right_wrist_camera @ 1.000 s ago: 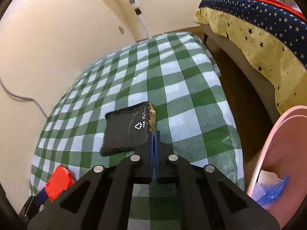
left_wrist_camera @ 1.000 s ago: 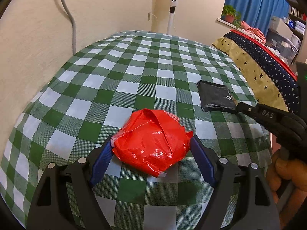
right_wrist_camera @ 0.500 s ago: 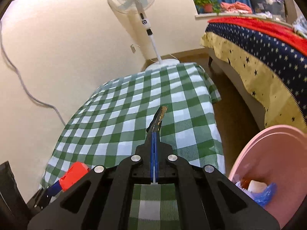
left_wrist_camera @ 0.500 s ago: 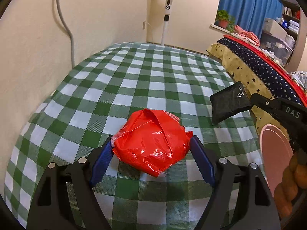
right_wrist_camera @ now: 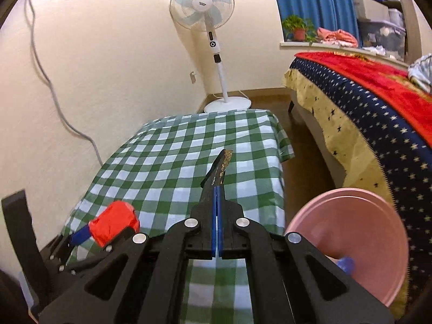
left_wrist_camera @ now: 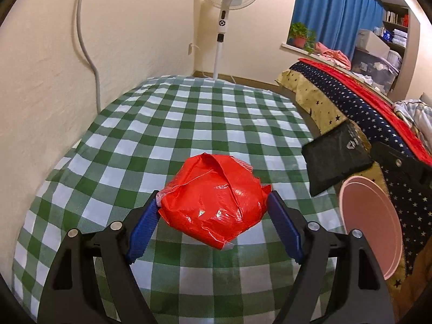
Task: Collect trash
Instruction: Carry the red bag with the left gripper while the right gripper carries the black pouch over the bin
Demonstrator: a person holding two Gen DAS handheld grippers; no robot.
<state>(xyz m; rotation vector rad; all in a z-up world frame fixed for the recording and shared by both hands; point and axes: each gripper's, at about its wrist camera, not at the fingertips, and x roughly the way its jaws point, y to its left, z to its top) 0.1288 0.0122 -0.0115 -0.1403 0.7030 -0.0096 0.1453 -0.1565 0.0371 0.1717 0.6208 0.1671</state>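
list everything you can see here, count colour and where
crumpled red plastic wrapper: 1, red, between the left gripper's fingers, over the cloth
flat black foil pouch: 1, black, held up off the table
round pink plastic bin: 1, pink, beside the table
green-and-white checked tablecloth: 1, on the table
white pedestal fan: 1, corner
star-patterned bed cover: 1, navy, yellow, red, right
left gripper: black, blue pads
right gripper: black, pinching the pouch

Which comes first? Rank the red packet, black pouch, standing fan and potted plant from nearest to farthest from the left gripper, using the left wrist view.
1. Red packet, between the left gripper's fingers.
2. Black pouch, to the right, held in the air.
3. Standing fan, beyond the table's far end.
4. Potted plant, on the far windowsill, right of the fan.
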